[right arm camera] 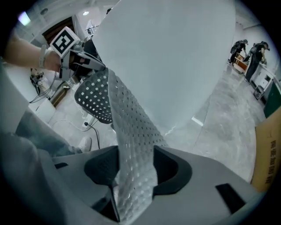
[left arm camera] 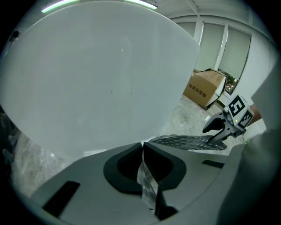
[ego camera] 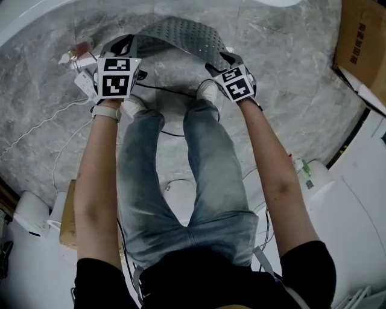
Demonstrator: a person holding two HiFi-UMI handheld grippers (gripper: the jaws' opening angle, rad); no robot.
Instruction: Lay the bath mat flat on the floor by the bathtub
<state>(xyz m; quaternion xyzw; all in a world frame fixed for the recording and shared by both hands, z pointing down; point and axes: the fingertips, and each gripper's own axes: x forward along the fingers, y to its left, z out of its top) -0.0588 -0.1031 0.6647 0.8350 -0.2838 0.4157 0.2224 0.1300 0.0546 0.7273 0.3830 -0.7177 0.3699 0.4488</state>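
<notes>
The grey perforated bath mat (ego camera: pixel 175 33) hangs arched between my two grippers above the marble floor (ego camera: pixel 289 72), just in front of the white bathtub (ego camera: pixel 24 18). My left gripper (ego camera: pixel 123 43) is shut on the mat's left edge; in the left gripper view the thin edge (left arm camera: pixel 147 180) is pinched between the closed jaws (left arm camera: pixel 142 147). My right gripper (ego camera: pixel 220 57) is at the mat's right end. In the right gripper view the mat (right arm camera: pixel 127 118) runs face-on through the wide gap of the jaws (right arm camera: pixel 131 154), which stand apart without pressing it. The tub wall (right arm camera: pixel 167 57) fills the background.
My shoes (ego camera: pixel 208 90) stand just behind the mat. A power strip (ego camera: pixel 84 81) with white cables and small items lie on the floor at the left. A cardboard box (ego camera: pixel 362 36) sits at the far right, with white fixtures (ego camera: pixel 362 181) beside it. People stand far off (right arm camera: pixel 248 55).
</notes>
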